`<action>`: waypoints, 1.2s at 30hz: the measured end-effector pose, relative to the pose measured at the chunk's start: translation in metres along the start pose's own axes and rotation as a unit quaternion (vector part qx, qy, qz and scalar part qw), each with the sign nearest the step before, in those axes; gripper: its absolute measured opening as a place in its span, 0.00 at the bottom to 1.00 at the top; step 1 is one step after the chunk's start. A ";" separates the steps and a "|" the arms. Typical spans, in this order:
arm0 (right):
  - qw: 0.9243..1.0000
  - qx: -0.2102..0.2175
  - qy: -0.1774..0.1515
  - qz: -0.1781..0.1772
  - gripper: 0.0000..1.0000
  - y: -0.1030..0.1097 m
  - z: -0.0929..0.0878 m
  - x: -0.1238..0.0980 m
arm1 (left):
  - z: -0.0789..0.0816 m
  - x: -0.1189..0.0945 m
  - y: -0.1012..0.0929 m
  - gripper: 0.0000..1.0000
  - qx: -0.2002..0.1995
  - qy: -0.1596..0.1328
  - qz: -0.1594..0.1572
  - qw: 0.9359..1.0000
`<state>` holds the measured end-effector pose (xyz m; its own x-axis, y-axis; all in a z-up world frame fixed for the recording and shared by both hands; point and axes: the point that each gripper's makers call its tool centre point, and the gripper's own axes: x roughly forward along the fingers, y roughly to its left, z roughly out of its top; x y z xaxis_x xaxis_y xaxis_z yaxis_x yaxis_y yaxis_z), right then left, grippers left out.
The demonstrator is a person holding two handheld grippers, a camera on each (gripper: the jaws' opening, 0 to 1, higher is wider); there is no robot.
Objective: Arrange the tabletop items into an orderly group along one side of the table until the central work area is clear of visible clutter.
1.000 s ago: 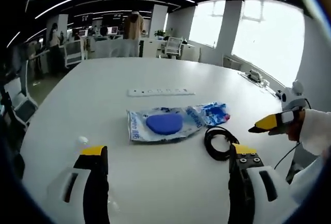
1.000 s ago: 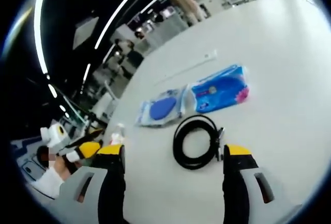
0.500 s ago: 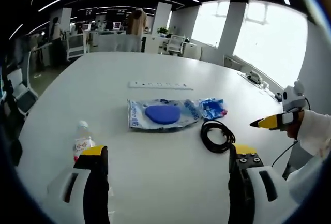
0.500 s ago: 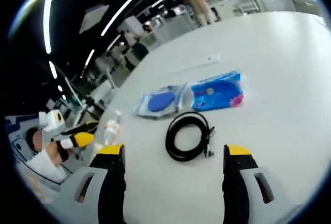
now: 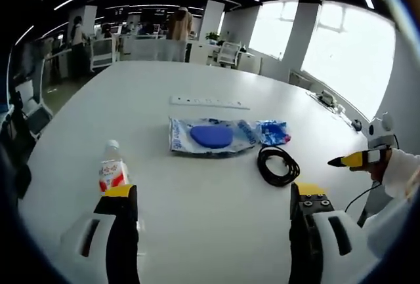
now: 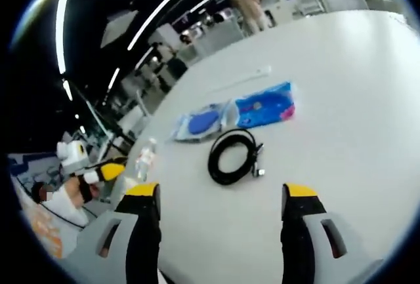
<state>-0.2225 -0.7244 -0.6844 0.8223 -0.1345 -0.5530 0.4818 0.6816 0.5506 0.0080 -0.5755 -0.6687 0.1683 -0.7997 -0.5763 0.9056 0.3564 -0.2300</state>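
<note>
While hovering above a white surface (image 5: 197, 218) in an open office: left hand-held gripper (image 5: 213, 195) wide, empty; right hand-held gripper (image 6: 220, 195) likewise. Ahead: upright bottle (image 5: 112, 171), coiled cable (image 5: 277, 166), blue packets (image 5: 211, 136) lying crosswise.

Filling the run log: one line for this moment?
left tongs: open, empty | right tongs: open, empty | table: bottle, cable, blue packs untouched

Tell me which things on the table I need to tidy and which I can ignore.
To tidy: small bottle, coiled black cable, clear pack with a blue pad, blue wrapped pack, white power strip.

Ignore: office chairs and desks beyond the table, people standing at the back.
</note>
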 end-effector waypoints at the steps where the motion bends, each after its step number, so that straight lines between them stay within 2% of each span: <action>1: 1.000 0.000 0.000 -0.001 0.73 -0.001 0.000 0.000 | -0.001 0.000 0.000 0.99 -0.003 0.001 0.001 1.000; 3: 1.000 0.012 -0.002 -0.003 0.73 -0.005 -0.001 -0.002 | -0.003 -0.001 0.001 0.98 -0.008 0.003 0.002 1.000; 6: 0.998 0.063 -0.021 0.008 0.72 -0.006 0.003 -0.003 | -0.004 -0.001 0.002 0.98 -0.010 0.003 0.004 1.000; 24: 0.997 0.071 -0.009 0.006 0.68 -0.007 -0.003 0.000 | -0.007 0.000 0.007 0.96 -0.015 0.010 0.010 1.000; 30: 0.998 0.070 -0.001 0.005 0.67 -0.007 -0.007 0.000 | -0.008 -0.018 0.022 0.90 -0.010 -0.006 0.039 0.999; 34: 0.998 0.067 0.009 -0.001 0.66 -0.010 -0.012 0.001 | -0.019 -0.038 0.040 0.90 -0.039 -0.015 0.067 0.997; 36: 0.997 0.070 0.011 0.000 0.66 -0.010 -0.013 0.001 | -0.026 -0.049 0.048 0.89 -0.036 -0.014 0.083 0.996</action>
<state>-0.2305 -0.7219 -0.6987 0.8162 -0.1182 -0.5655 0.5208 0.5743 0.6317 0.0328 -0.5066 -0.6714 0.3243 -0.7400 -0.5892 0.8348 0.5169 -0.1897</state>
